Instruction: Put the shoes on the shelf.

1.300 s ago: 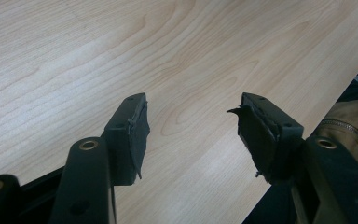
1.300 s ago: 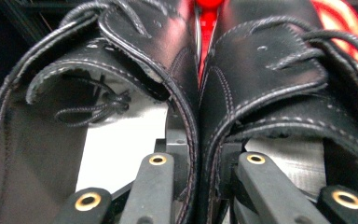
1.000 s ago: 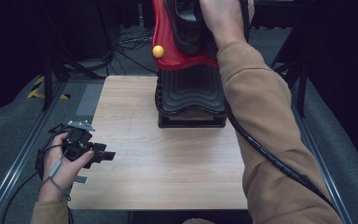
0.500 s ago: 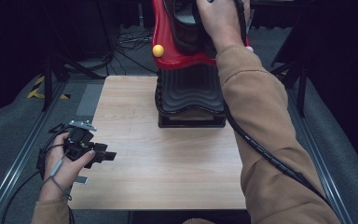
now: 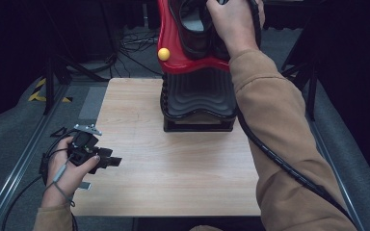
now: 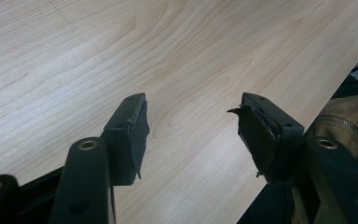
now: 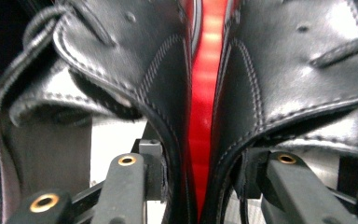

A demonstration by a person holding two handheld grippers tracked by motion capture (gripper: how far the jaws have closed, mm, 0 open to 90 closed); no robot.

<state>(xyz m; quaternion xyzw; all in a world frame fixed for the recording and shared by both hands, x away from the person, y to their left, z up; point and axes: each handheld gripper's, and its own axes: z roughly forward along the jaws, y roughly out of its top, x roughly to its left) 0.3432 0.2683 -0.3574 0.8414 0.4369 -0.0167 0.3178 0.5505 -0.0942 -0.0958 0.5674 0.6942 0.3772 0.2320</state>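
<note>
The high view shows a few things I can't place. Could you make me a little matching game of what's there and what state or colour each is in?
Things:
1. left gripper
2. yellow ball
3. black shoes
4. table

States:
A. light wood
B. held together by the right gripper, up on the red stand
C. open, holding nothing, low over the table's left edge
D. on the red stand's left side

Pairs: 1-C, 2-D, 3-B, 4-A
</note>
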